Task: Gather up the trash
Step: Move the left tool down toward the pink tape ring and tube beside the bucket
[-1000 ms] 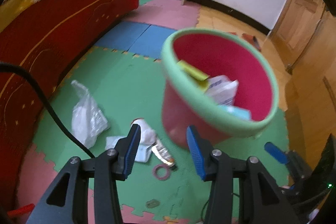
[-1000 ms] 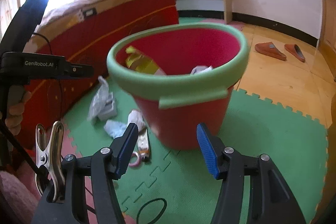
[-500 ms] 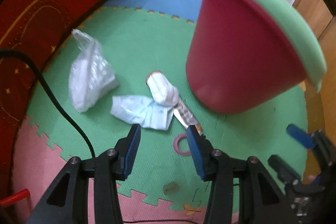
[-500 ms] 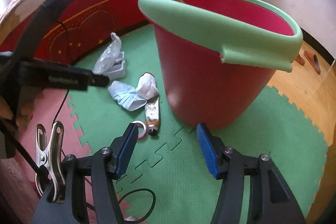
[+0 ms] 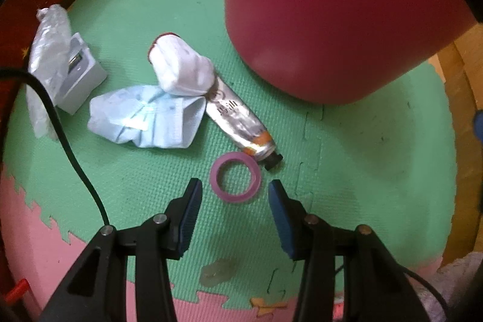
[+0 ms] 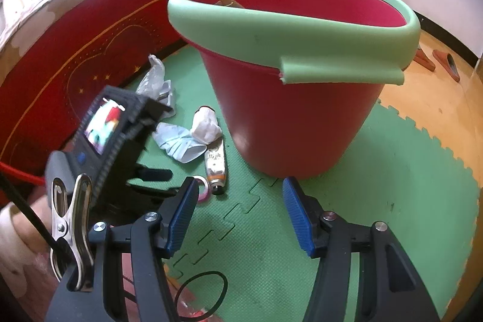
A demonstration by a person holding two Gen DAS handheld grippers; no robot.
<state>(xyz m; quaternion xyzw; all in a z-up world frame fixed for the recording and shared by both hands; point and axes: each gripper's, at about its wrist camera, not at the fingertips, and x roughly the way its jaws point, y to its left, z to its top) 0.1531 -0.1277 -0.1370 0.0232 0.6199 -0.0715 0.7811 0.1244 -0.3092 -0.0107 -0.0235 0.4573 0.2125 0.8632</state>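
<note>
Left wrist view shows the left gripper [image 5: 234, 195] low over the green mat [image 5: 362, 171], its jaws partly open and empty, with the pink ring [image 5: 235, 182] lying on the floor just ahead between them. A squeezed tube [image 5: 238, 122], a blue mask [image 5: 148, 116] and a white wad [image 5: 181, 68] lie close by, beside the red bin [image 6: 289, 110]. I think it is picking the ring. Next it must drop lower, then pinch. The right gripper [image 6: 241, 216] hangs open and empty.
</note>
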